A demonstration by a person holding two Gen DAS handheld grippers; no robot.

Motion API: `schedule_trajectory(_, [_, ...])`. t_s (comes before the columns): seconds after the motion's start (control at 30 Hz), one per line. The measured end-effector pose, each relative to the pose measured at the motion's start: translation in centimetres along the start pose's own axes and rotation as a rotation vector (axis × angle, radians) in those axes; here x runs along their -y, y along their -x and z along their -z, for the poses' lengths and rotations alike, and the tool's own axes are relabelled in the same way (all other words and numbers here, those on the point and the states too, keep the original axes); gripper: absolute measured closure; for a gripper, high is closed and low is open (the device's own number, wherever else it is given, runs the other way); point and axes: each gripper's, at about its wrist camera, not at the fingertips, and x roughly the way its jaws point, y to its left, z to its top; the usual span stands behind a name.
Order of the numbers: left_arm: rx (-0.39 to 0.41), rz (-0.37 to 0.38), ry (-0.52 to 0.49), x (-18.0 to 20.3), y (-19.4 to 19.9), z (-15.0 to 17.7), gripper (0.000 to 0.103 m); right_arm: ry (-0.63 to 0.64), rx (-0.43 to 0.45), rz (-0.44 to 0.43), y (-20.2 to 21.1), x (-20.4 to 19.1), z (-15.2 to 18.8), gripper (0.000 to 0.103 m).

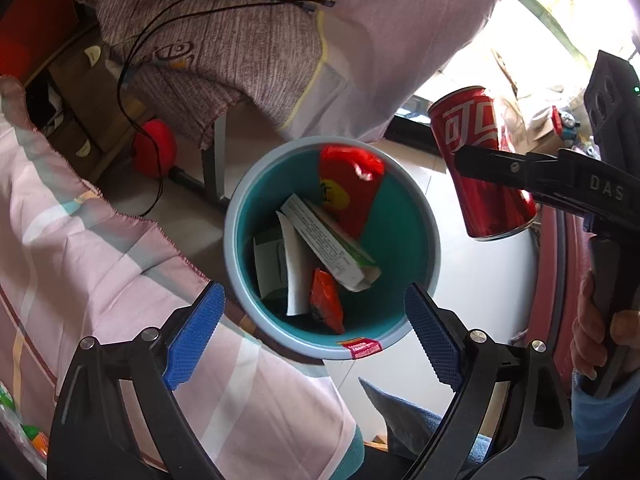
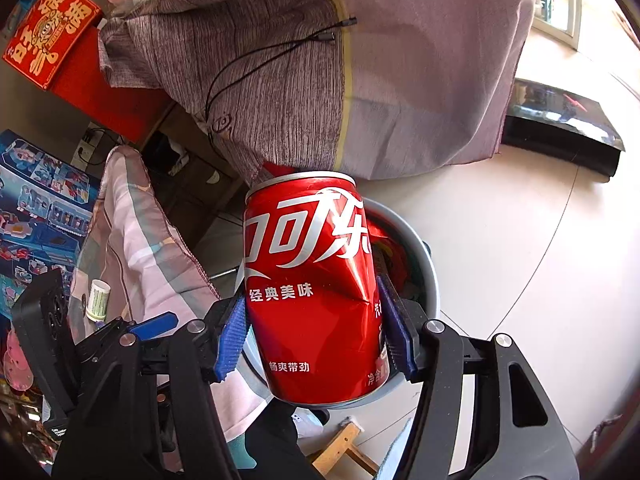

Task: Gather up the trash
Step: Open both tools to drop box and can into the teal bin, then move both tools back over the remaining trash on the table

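The right gripper [image 2: 316, 332] has its jaws clamped on a dented Coca-Cola can [image 2: 314, 284], roughly upright, held beside and seemingly just outside the teal wastebasket's [image 1: 416, 216] rim. The left gripper [image 1: 314, 334] hovers over the basket, jaws wide apart and empty.

Pale tiled floor [image 2: 500, 240], draped cloth [image 2: 400, 60], bright window [image 1: 532, 12]

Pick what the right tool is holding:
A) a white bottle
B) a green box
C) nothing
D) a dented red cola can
D: the right tool has its blue pads clamped on both sides of the dented red cola can, beside the teal bin.
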Motion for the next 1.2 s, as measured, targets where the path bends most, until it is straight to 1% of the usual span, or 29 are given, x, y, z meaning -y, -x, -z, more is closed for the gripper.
schedule_trajectory(0.23, [0.005,0.007,0.036,-1.3,0.3,0.7,0.009,0.041,-0.047,-0.009,-1.9,-2.0,0.0,0.044])
schedule_trajectory(0.27, [0.005,0.008,0.038,-1.3,0.3,0.8,0.009,0.047,-0.054,-0.014,-2.1,-2.3,0.0,0.042])
schedule_trajectory(0.3, [0.005,0.01,0.039,-1.4,0.4,0.9,0.009,0.049,-0.057,-0.013,-2.2,-2.5,0.0,0.034])
schedule_trajectory(0.33, [0.005,0.011,0.04,-1.4,0.4,1.0,0.008,0.055,-0.055,-0.008,-2.3,-2.8,0.1,0.03])
schedule_trajectory(0.53, [-0.001,0.018,0.042,-1.4,0.6,1.6,0.008,0.044,-0.064,0.013,-2.3,-2.7,0.4,0.024])
schedule_trajectory(0.67, [0.002,0.021,0.039,-1.2,1.0,2.2,0.008,0.036,-0.071,0.049,-2.1,-2.5,0.9,0.024])
schedule_trajectory(0.87, [0.011,0.021,0.039,-1.2,1.7,2.9,0.008,0.051,-0.081,0.069,-1.6,-3.2,1.8,0.024])
schedule_trajectory(0.97, [0.02,0.015,0.041,-1.3,2.4,3.4,0.008,0.06,-0.084,0.075,-1.3,-3.9,2.1,0.019])
schedule_trajectory(1.2, [0.056,0.001,0.067,-2.7,4.5,5.2,0.008,0.096,-0.093,0.081,-1.1,-6.3,3.3,0.017])
